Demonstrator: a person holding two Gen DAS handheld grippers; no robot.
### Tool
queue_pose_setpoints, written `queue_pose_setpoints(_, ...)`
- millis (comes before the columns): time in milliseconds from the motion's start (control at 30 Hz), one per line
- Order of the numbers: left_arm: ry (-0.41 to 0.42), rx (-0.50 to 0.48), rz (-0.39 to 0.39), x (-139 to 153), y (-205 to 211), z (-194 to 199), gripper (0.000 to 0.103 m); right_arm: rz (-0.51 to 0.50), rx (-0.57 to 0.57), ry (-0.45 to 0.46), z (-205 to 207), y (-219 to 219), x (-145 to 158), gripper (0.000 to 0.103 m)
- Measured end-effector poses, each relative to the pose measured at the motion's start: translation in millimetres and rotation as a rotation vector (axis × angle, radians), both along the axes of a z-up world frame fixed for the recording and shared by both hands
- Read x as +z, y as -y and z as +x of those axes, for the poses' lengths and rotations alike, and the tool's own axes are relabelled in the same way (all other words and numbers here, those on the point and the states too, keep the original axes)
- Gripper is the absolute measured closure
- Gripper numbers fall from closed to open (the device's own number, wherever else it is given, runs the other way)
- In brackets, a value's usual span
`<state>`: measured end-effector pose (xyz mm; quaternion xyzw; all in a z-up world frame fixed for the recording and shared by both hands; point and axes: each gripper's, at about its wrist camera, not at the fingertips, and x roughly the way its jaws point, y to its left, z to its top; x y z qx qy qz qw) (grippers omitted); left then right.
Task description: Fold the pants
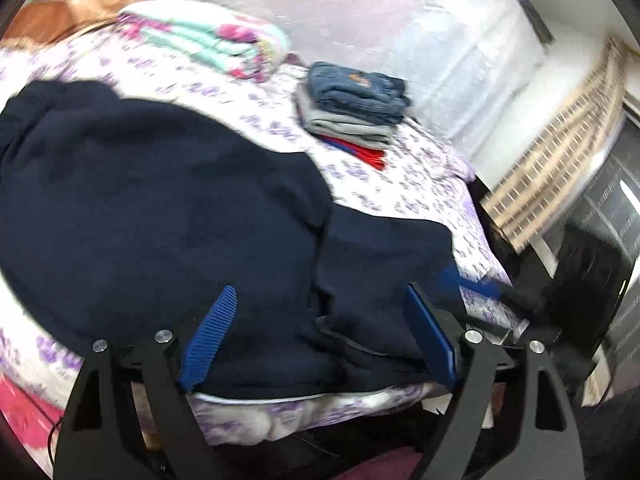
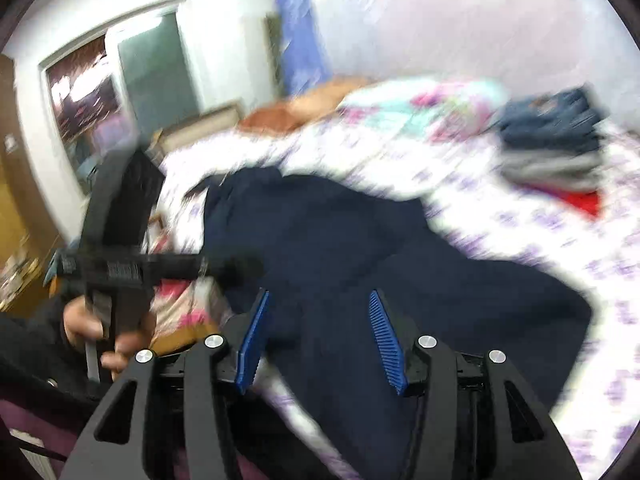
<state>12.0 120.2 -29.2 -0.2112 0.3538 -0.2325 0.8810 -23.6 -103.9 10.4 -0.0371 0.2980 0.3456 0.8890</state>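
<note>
The bed [image 1: 420,176], under a purple-flowered white sheet, served as the folding place, which would explain why the navy pants [image 1: 168,208] lay spread across its near half, within reach of both tools. The pants looked thick, dark and soft, lying in broad rumpled lobes with one edge at the mattress edge; blur hid waistband and legs. A pile of folded clothes [image 1: 356,108] sat well apart near the wall, probably done work, with a folded pastel blanket [image 1: 212,40] farther back. The left tongs [image 1: 320,304] were spread wide above the cloth, gripping nothing. The right tongs [image 2: 320,304] were likewise parted and empty over the pants.
</note>
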Motion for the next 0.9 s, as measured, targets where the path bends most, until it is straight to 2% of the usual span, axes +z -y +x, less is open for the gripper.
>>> queue_pose_setpoints(100, 0.001, -0.049, 0.012, 1, 19, 4, 0.021, 0.018, -0.120, 0.001, 17, 36, 15, 0.052)
queue_pose_setpoints(167, -0.004, -0.082, 0.027, 2, 31, 6, 0.021, 0.007, -0.133, -0.046, 36, 42, 15, 0.052)
queue_pose_setpoints(233, -0.006, -0.104, 0.041, 3, 38, 8, 0.021, -0.090, -0.104, -0.028, 49, 27, 11, 0.051)
queue_pose_setpoints(300, -0.015, -0.134, 0.046, 1, 45, 9, 0.021, -0.216, -0.075, 0.033, 59, 9, 7, 0.038)
queue_pose_setpoints(367, -0.033, -0.162, 0.052, -2, 52, 8, 0.021, -0.314, -0.041, 0.078, 77, -17, 5, 0.033)
queue_pose_setpoints(400, -0.029, -0.178, 0.058, -3, 57, 8, 0.020, -0.330, -0.016, 0.059, 86, -25, 3, 0.032)
queue_pose_setpoints(467, -0.009, -0.190, 0.066, -1, 62, 5, 0.019, -0.376, 0.056, -0.051, 117, -46, -12, 0.032)
queue_pose_setpoints(533, 0.000, -0.191, 0.060, 1, 63, 5, 0.019, -0.484, 0.102, -0.191, 145, -61, -39, 0.039)
queue_pose_setpoints(567, 0.005, -0.193, 0.064, 3, 64, 5, 0.019, -0.525, 0.105, -0.250, 151, -63, -54, 0.050)
queue_pose_setpoints(600, 0.014, -0.190, 0.082, 4, 65, 5, 0.019, -0.541, 0.112, -0.317, 158, -63, -65, 0.051)
queue_pose_setpoints(633, 0.015, -0.185, 0.093, 3, 66, 6, 0.019, -0.513, 0.123, -0.355, 163, -59, -69, 0.057)
queue_pose_setpoints(667, 0.008, -0.182, 0.098, 1, 65, 8, 0.019, -0.499, 0.131, -0.367, 163, -57, -67, 0.073)
queue_pose_setpoints(700, -0.019, -0.176, 0.096, -4, 63, 12, 0.018, -0.481, 0.140, -0.380, 163, -56, -64, 0.079)
queue_pose_setpoints(733, -0.051, -0.175, 0.090, -11, 61, 17, 0.018, -0.464, 0.146, -0.379, 161, -54, -59, 0.081)
queue_pose_setpoints(800, -0.135, -0.181, 0.075, -29, 60, 27, 0.018, -0.480, 0.164, -0.298, 144, -57, -50, 0.083)
queue_pose_setpoints(900, -0.100, -0.192, 0.078, -27, 62, 22, 0.018, -0.438, 0.224, -0.190, 118, -58, -34, 0.084)
